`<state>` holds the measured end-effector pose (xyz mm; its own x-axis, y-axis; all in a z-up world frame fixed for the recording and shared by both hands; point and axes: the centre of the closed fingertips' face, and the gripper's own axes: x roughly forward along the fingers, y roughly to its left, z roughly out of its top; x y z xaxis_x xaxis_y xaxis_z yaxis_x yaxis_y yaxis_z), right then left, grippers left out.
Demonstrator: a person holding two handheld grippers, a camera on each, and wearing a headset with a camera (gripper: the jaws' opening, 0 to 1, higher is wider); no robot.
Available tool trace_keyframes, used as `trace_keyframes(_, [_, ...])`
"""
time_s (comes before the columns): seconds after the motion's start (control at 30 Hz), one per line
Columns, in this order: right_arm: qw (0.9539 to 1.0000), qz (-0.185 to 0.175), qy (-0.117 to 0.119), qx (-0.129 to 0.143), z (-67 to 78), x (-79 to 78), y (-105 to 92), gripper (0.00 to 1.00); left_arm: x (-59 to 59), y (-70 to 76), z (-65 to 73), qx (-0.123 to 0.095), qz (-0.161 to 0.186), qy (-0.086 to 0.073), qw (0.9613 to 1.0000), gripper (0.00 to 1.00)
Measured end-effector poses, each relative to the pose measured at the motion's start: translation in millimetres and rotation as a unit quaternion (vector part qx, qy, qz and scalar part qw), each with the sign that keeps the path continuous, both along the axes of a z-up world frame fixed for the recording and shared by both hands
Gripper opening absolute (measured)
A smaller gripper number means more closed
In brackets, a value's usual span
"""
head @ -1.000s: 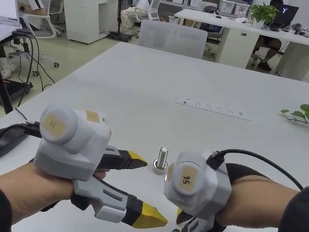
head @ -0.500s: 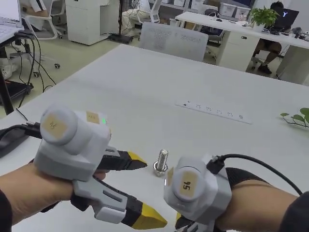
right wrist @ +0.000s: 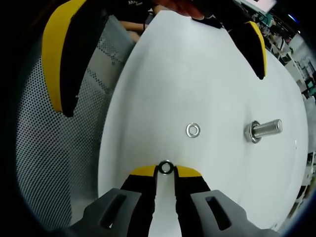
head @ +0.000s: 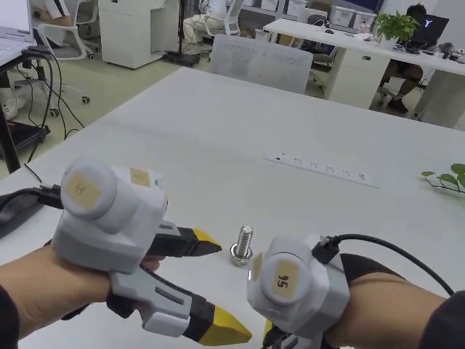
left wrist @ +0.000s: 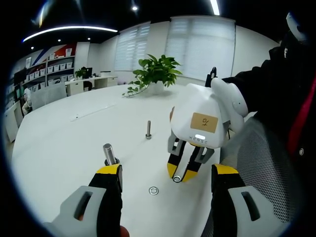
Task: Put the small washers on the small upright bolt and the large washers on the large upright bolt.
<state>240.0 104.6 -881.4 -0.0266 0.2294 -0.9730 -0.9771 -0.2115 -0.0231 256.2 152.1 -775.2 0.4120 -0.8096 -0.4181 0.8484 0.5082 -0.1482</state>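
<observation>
Colour key. The plain matte tabletop (head: 240, 131) is white. The left gripper (head: 216, 285) has a pale grey shell, black jaws with yellow tips, and tan square labels. The right gripper (right wrist: 166, 173) has the same grey, black and yellow, and its tan label carries black digits. The large threaded steel bolt (head: 243, 243), thin small steel bolt (left wrist: 148, 129), loose flat washer (right wrist: 193, 130) and small ring washer (right wrist: 166, 167) at the right gripper's tips are all bright silver. The mesh chair (right wrist: 49, 148) is grey with a fine dot pattern. The leafy potted plant (left wrist: 153, 71) is green. The round cable (head: 378, 236) is black.

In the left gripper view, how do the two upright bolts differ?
The large bolt is clearly thicker than the small bolt. The large bolt stands close to the camera; the small bolt stands farther off, toward the potted plant. Both stand upright on the white table.
</observation>
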Motion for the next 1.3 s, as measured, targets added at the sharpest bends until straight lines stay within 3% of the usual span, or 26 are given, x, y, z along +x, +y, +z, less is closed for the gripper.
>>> trace_keyframes(1.3, [0.9999, -0.014, -0.003, -0.002, 0.2, 3.0, 0.8, 0.12, 0.2, 1.5, 0.3, 0.000, 0.002, 0.000, 1.0000, 0.73])
